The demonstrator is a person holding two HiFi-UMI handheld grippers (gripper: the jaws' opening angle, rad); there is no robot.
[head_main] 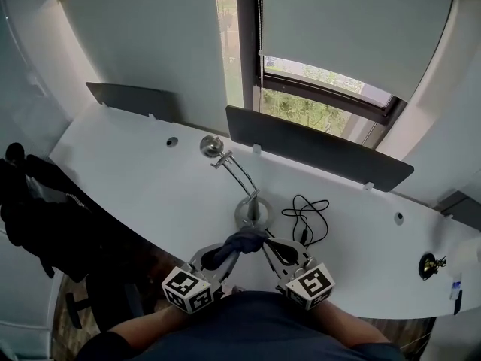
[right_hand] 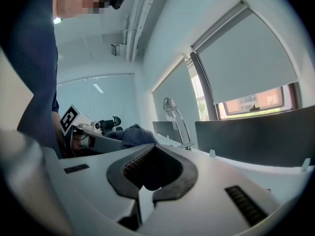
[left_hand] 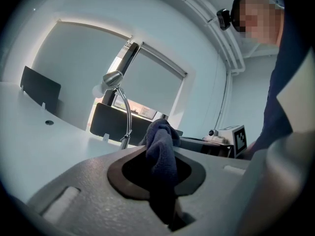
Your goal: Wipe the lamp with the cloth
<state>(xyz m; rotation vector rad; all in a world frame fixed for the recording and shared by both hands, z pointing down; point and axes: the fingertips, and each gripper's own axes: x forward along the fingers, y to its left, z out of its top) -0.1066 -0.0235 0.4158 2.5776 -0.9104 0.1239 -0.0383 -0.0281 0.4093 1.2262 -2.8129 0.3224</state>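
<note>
We are holding the left gripper (head_main: pixel 222 256) and the right gripper (head_main: pixel 272 247) low and close to our body, at the near edge of the white surface (head_main: pixel 135 171), with their tips angling toward each other. The left jaws are pinching the dark blue cloth (head_main: pixel 246 239), which is bunching past their tips just before the lamp (head_main: pixel 250 210) base. The right jaws are pressing together on nothing, just beside the cloth.

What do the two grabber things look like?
The left gripper and right gripper are pale grey plastic. Each has a white cube with black square markers on it. Their fingers have dark ribbed pads. The person wears a dark blue top.
</note>
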